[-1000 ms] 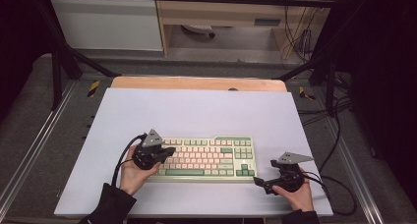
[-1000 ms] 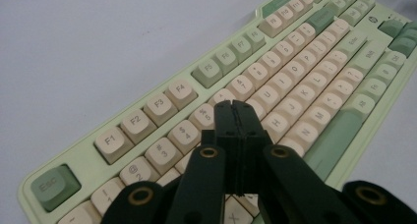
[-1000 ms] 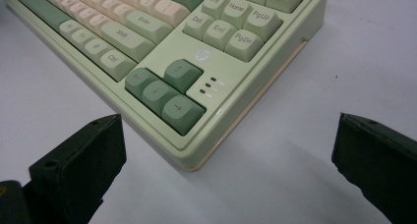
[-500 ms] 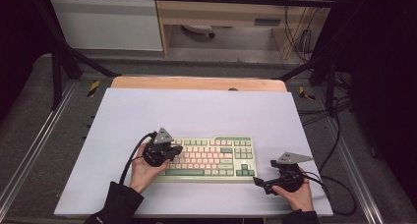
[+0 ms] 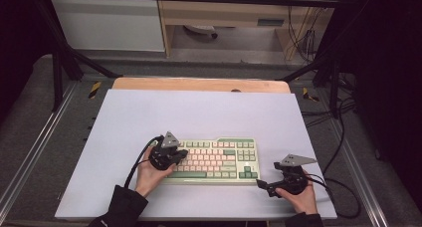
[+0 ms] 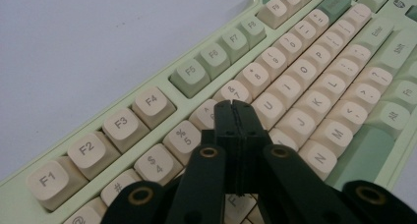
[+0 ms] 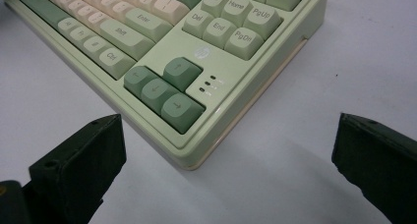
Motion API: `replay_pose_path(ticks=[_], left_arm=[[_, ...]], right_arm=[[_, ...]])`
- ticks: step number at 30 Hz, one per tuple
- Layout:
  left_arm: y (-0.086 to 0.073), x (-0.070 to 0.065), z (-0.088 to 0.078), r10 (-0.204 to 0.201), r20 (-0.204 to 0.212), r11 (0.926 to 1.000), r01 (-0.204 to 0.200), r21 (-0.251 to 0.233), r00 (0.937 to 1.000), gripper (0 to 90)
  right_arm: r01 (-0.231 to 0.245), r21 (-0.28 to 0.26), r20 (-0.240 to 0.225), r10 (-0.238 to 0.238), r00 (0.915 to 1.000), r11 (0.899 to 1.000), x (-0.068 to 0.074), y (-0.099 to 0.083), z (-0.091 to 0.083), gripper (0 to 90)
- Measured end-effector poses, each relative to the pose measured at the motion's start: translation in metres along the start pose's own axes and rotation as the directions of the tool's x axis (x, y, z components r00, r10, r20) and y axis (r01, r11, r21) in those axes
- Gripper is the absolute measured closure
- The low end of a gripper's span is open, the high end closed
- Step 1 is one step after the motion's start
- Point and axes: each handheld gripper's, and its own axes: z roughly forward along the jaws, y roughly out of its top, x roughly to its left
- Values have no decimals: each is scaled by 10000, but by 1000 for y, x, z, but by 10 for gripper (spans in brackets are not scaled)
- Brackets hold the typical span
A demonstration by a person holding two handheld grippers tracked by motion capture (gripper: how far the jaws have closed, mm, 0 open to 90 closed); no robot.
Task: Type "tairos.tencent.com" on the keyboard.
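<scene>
A pale green keyboard with cream and green keys lies on the white table top near the front edge. My left gripper hovers over the keyboard's left part, jaws shut with nothing between them. In the left gripper view its tips sit just above the keyboard, over the 6 and 7 keys. My right gripper rests at the keyboard's front right corner, jaws open. In the right gripper view the keyboard's corner with the arrow keys lies ahead of the wide gap, apart from both jaws.
The white table top spreads wide behind and to the left of the keyboard. A wooden strip runs along its far edge. Black frame legs and cables stand at the sides, on the right near my right hand.
My left gripper has moved right and a little down, from the keyboard's left end to above its keys. The right gripper has stayed in place.
</scene>
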Motion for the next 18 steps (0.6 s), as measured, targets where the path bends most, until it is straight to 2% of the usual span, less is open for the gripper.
replay_pose_path(ticks=[18], left_arm=[[-5,-1,-2,19,93,10000,-19,7,10000,899]], right_arm=[[11,-5,-15,-11,10000,10000,0,0,0,4]])
